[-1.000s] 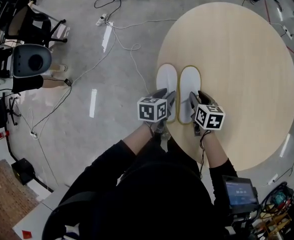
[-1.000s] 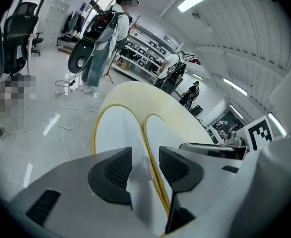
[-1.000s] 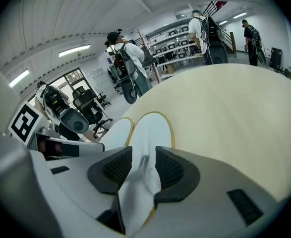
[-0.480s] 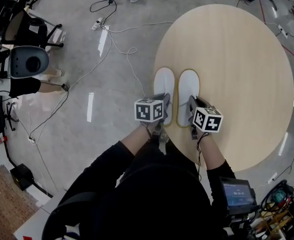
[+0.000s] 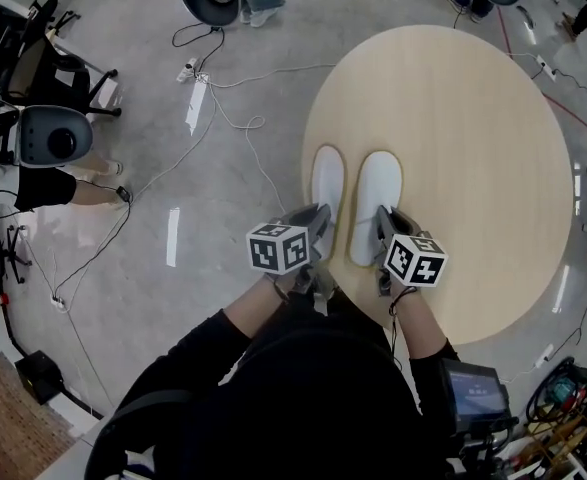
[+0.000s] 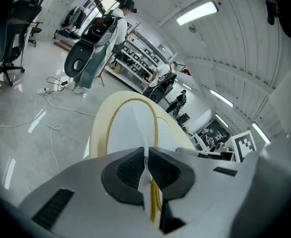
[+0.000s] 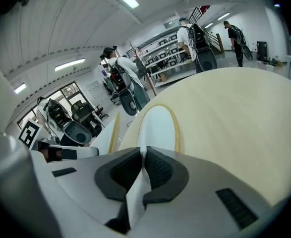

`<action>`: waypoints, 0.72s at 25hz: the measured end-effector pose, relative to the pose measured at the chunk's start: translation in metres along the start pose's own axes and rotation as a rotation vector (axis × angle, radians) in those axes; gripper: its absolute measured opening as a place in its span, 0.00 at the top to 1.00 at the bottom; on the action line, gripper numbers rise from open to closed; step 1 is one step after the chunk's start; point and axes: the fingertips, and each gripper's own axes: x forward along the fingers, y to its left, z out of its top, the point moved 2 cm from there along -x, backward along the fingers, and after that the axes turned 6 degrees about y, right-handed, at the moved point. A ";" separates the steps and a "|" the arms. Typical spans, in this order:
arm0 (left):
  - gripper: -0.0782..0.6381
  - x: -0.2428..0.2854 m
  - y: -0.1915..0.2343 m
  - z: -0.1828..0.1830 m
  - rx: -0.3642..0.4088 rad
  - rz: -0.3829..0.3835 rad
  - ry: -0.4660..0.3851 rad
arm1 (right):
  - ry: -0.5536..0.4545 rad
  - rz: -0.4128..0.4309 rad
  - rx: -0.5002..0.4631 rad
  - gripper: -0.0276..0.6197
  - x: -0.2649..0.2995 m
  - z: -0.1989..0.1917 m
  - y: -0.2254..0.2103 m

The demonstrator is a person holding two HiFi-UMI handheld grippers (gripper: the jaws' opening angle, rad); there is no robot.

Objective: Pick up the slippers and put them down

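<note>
Jaws clamped on both sides: my left gripper (image 6: 146, 155) pinches the heel edge of the left slipper (image 6: 133, 128), my right gripper (image 7: 143, 155) the heel edge of the right slipper (image 7: 157, 128) — each slipper runs straight out ahead of its jaws, side by side over the table (image 5: 473, 148), near its edge.

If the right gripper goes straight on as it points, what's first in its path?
The right slipper, pinched in the right gripper, lies straight ahead; past its toe, probably the table top, depth unclear.
</note>
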 end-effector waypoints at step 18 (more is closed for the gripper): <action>0.85 -0.081 -0.061 0.021 0.069 -0.325 -0.071 | -0.227 -0.074 0.065 0.91 -0.116 0.003 0.068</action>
